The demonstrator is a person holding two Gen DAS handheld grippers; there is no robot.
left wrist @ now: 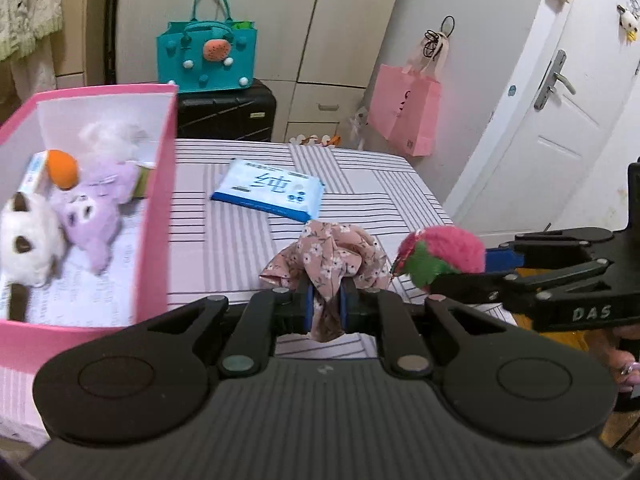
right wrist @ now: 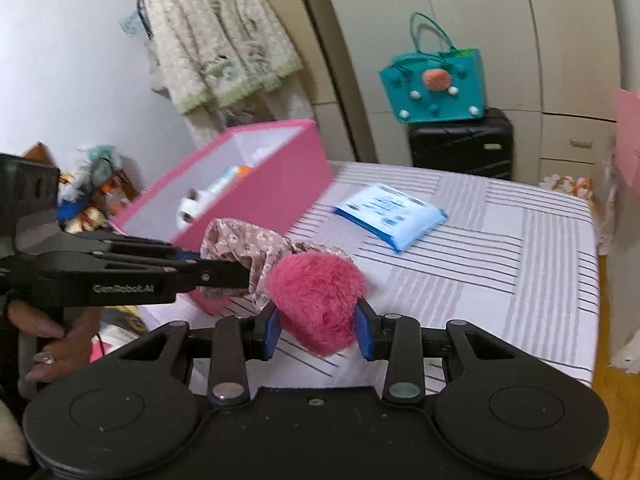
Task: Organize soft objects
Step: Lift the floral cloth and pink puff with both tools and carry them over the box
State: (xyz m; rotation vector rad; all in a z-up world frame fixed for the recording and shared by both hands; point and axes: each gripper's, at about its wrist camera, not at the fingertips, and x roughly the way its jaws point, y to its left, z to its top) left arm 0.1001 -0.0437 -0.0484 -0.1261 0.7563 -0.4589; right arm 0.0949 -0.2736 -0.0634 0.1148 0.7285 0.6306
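Note:
My left gripper [left wrist: 326,306] is shut on a pink floral fabric scrunchie [left wrist: 332,254], held above the striped table [left wrist: 248,248]; it also shows in the right wrist view [right wrist: 256,246]. My right gripper [right wrist: 318,330] is shut on a fluffy pink strawberry plush [right wrist: 318,300], seen with green leaves in the left wrist view [left wrist: 440,254]. The pink box [left wrist: 160,200] at the left holds a purple plush [left wrist: 92,208], a white plush [left wrist: 28,240] and an orange ball [left wrist: 62,168]. A blue wipes pack [left wrist: 268,190] lies on the table.
A teal bag [left wrist: 206,56] stands on a black suitcase [left wrist: 226,114] behind the table. A pink paper bag [left wrist: 404,114] hangs by the white door [left wrist: 560,128]. A fluffy cardigan [right wrist: 220,40] hangs at the left in the right wrist view.

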